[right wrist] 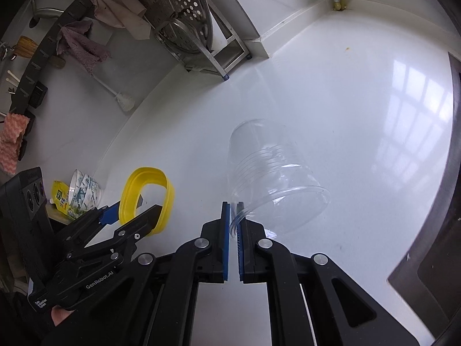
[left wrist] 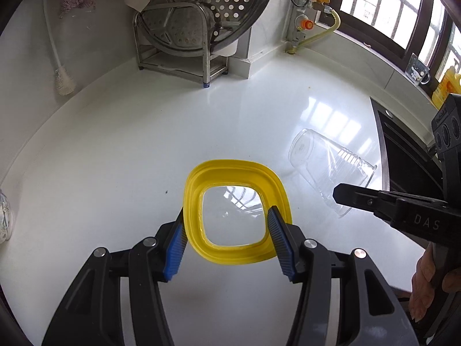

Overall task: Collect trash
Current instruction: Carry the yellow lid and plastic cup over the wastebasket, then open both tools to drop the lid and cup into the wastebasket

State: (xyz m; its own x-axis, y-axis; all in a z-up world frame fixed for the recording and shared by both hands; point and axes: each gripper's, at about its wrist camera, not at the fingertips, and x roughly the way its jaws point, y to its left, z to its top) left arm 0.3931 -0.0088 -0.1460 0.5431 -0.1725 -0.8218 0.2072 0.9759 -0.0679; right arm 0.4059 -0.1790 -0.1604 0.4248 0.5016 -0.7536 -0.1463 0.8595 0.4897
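Item 1: yellow lid frame (left wrist: pixel 238 216). A squarish plastic ring with a clear centre, seen near the middle of the white countertop (left wrist: pixel 115 150). It is straddled by the left gripper (left wrist: pixel 227 236): one blue pad is set against the ring's outer left edge, the other lies inside the opening against the right band. The jaws stand fairly wide, spanning the opening and the left band; whether the ring is actually clamped or only bracketed cannot be told. In the right wrist view the ring (right wrist: pixel 147 199) appears tilted up off the surface between those fingers, which suggests it is being carried.

Item 2: clear plastic cup (right wrist: pixel 273 178). It is laid on its side to the right of the ring, well apart from it. Its long axis runs from the closed base at the far end to the open mouth at the near end, so the rim faces the right gripper (right wrist: pixel 233 216). That gripper's jaws are nearly closed, with the near-left arc of the rim pinched between the two blue pads.

Judgement: the cup is served by the right gripper, the ring by the left. The coming lift is judged to turn on the thin rim grip, from which the cup may swing or slip.
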